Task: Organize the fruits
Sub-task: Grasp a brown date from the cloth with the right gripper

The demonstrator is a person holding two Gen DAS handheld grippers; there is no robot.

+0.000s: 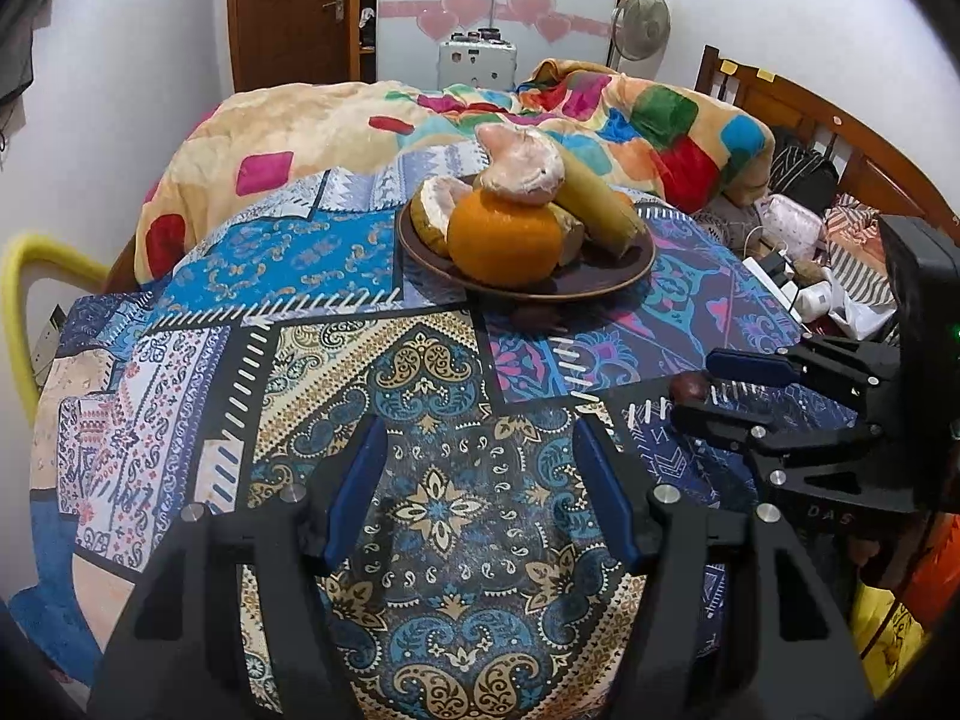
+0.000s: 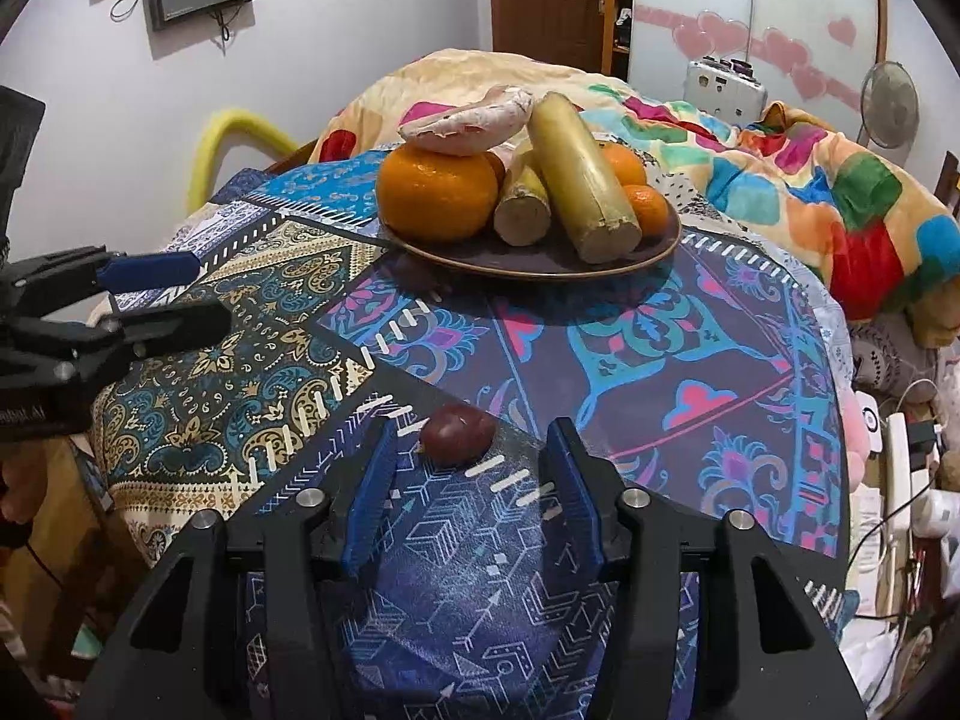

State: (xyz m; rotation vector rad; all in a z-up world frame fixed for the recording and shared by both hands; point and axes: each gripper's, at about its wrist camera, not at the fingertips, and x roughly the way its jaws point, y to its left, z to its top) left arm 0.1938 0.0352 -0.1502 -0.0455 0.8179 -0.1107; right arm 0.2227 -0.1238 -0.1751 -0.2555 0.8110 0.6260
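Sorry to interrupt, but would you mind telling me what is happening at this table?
A person with a claw in each hand is tidying fruit. The plate already holds oranges, banana pieces and a peeled pink fruit. One small dark red fruit lies loose on the patterned cloth. The right claw is open just short of it; the left claw is open and empty.

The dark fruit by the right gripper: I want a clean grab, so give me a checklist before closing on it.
1. Right gripper open: ok.
2. Dark fruit between the fingers: not ok, it lies just ahead of the tips.
3. Fruit free on the cloth: ok.
4. Left gripper clear of the fruit: ok.
5. Room on the plate: cannot tell, it looks crowded.
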